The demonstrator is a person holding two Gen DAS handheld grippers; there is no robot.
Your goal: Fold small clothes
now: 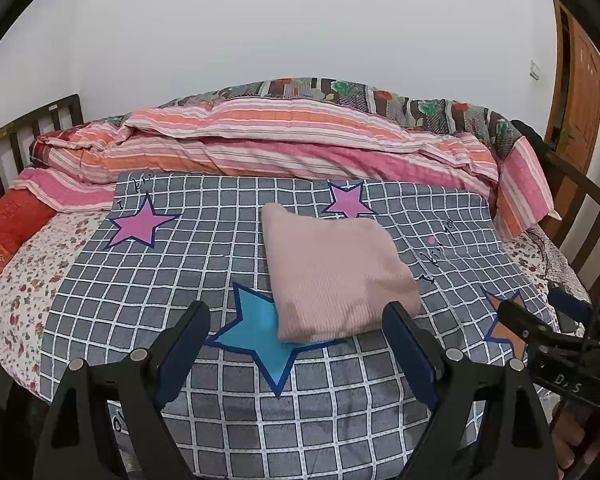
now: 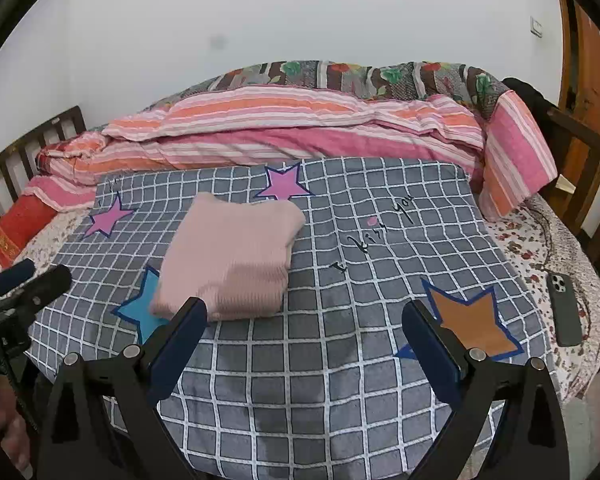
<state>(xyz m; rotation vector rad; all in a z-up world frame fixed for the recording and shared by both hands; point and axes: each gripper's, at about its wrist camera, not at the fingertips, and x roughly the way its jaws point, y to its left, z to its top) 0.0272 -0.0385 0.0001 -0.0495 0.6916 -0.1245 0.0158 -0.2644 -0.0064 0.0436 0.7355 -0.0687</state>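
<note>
A folded pink garment [image 1: 332, 276] lies on the checked blanket [image 1: 228, 412]. The left gripper [image 1: 296, 320] and right gripper [image 2: 306, 314] both hover spread wide, holding nothing.

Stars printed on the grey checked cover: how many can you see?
4. Two pink stars at the far edge, left and centre; a blue star partly under the folded pink garment; an orange star near right. More may be hidden.

Each black tool [image 1: 296, 320] has blue-padded fingers [image 1: 410, 344], silver round fasteners, perhaps "DAS" lettering.
</note>
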